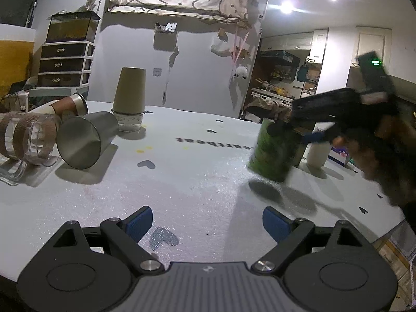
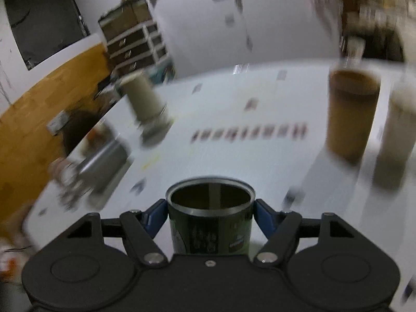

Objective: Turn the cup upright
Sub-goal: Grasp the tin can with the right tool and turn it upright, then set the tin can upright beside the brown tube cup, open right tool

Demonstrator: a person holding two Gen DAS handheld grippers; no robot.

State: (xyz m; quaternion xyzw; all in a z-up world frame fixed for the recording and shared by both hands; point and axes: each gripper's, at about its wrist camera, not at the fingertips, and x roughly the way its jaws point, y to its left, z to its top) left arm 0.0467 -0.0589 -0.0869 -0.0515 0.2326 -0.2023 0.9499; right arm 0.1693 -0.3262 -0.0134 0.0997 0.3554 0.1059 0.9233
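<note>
My right gripper point(image 2: 210, 214) is shut on a dark green cup point(image 2: 210, 223), rim up and open toward the camera. In the left wrist view the same green cup point(image 1: 273, 150) hangs slightly tilted just above the white table point(image 1: 195, 182), held by the right gripper point(image 1: 296, 132), blurred by motion. My left gripper point(image 1: 208, 221) is open and empty over the near table edge.
At the left lie a steel cup point(image 1: 83, 143) on its side, a glass mug point(image 1: 26, 140) and a brown paper cup point(image 1: 69, 104). A tan cup point(image 1: 130, 91) stands upside down on a glass. A brown cup point(image 2: 351, 111) and a white cup point(image 2: 397, 127) stand upright at the right.
</note>
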